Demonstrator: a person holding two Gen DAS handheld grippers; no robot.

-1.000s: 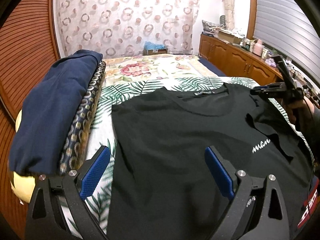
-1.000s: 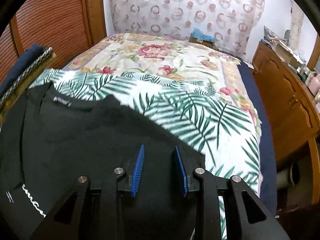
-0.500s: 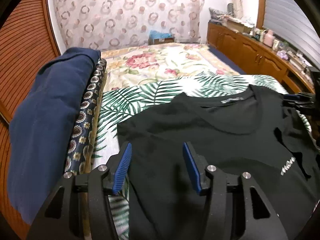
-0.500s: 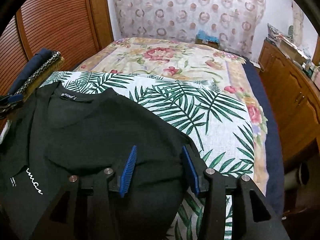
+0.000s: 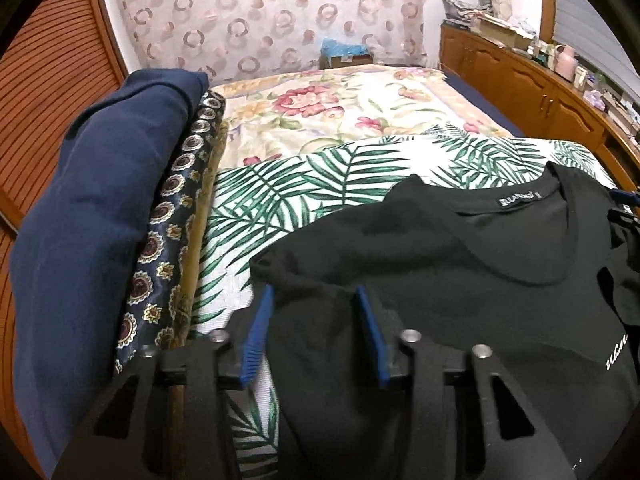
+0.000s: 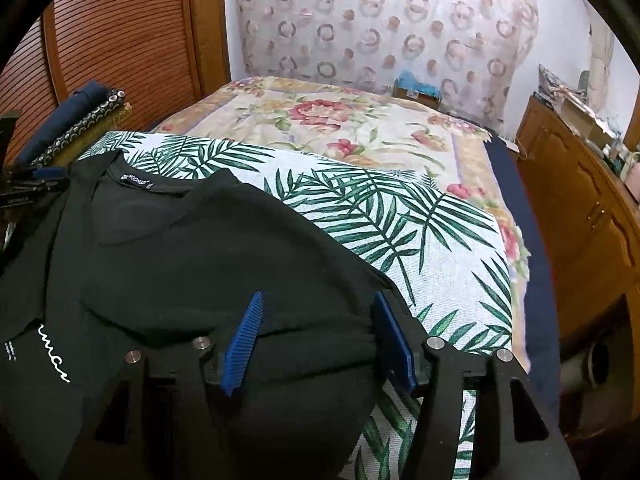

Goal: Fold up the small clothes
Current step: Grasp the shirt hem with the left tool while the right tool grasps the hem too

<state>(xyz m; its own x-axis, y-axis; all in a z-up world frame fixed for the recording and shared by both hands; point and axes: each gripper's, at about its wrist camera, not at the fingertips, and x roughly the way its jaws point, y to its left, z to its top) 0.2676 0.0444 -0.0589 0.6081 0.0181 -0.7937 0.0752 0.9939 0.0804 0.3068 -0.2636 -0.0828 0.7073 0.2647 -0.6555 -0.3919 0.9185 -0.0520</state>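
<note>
Black T-shirt (image 5: 460, 280) spread on the palm-leaf sheet (image 5: 320, 176) of the bed. Left claw (image 5: 316, 320) closing around the sleeve edge, pads not yet pinching; right claw (image 6: 320, 332) opening over the opposite sleeve, released. Probably mid sleeve-fold; next, pinch and carry inward.

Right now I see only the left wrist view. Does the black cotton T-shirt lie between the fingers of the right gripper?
Observer: Yes. A folded edge of the black cotton T-shirt lies between the blue pads of the right gripper; its jaws are opening.
Operator: Is that side of the shirt at the bed's edge?
Observer: No. The palm-leaf printed sheet shows bare beyond it, then a dark blue mattress border.
Operator: Is my left gripper visible there?
Observer: Only the tip of the left gripper, at the picture's left edge, beside the shirt's shoulder.
</note>
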